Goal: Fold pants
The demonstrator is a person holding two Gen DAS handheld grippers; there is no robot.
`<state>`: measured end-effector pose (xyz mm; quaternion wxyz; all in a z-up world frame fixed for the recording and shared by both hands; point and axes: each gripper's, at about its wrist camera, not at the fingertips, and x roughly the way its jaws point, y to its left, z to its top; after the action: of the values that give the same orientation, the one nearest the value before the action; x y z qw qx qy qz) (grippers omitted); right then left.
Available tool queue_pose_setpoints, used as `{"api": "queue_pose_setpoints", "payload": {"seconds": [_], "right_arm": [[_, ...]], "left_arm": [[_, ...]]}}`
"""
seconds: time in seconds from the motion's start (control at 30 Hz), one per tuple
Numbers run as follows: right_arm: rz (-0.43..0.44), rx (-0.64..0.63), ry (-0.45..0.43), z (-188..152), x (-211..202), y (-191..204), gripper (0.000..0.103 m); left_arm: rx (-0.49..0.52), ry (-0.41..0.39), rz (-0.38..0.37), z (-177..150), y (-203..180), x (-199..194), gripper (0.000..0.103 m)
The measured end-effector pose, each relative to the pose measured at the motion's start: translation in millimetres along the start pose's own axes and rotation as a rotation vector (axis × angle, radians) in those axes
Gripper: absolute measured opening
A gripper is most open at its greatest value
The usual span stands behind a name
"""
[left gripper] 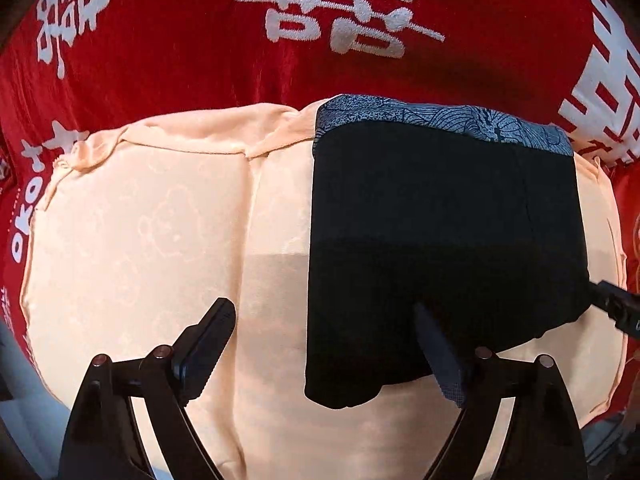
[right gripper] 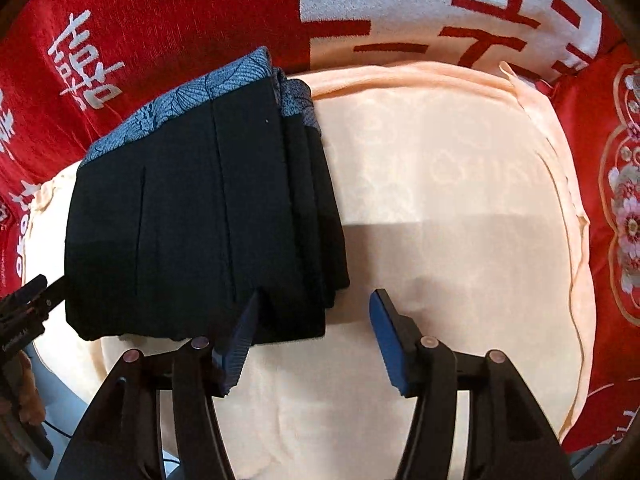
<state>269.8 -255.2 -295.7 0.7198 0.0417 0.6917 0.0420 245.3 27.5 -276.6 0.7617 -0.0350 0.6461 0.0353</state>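
Observation:
The black pants (left gripper: 440,240) lie folded into a compact rectangle on a peach cloth (left gripper: 160,240), with a blue-grey patterned waistband (left gripper: 440,116) at the far edge. In the right wrist view the folded pants (right gripper: 200,220) show stacked layers along their right side. My left gripper (left gripper: 324,344) is open just above the near left corner of the pants, holding nothing. My right gripper (right gripper: 316,324) is open at the near right corner of the pants, its left finger over the black fabric. The right gripper's tip shows in the left wrist view (left gripper: 616,304).
The peach cloth (right gripper: 440,200) covers a cushion-like surface. A red blanket (left gripper: 160,40) with white characters lies behind and around it. A red floral fabric (right gripper: 624,200) lies to the right. The left gripper's tip (right gripper: 28,296) shows at the left edge.

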Motion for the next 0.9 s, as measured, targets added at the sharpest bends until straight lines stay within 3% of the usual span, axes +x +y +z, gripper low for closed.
{"api": "queue_pose_setpoints", "payload": {"seconds": [0.57, 0.67, 0.73, 0.83, 0.9], "right_arm": [[-0.011, 0.049, 0.009, -10, -9, -16, 0.066], [0.047, 0.092, 0.001, -6, -10, -23, 0.067], [0.098, 0.109, -0.009, -4, -12, -26, 0.080], [0.143, 0.093, -0.030, 0, -13, -25, 0.081], [0.144, 0.068, -0.041, 3, -14, -24, 0.084]], "left_arm": [[-0.002, 0.016, -0.012, 11, 5, 4, 0.090], [-0.009, 0.018, -0.023, 13, 6, 3, 0.090], [-0.014, 0.026, -0.030, 15, 7, 5, 0.090], [-0.018, 0.042, -0.030, 20, 9, 10, 0.091], [-0.019, 0.033, -0.013, 23, 10, 10, 0.103]]}}
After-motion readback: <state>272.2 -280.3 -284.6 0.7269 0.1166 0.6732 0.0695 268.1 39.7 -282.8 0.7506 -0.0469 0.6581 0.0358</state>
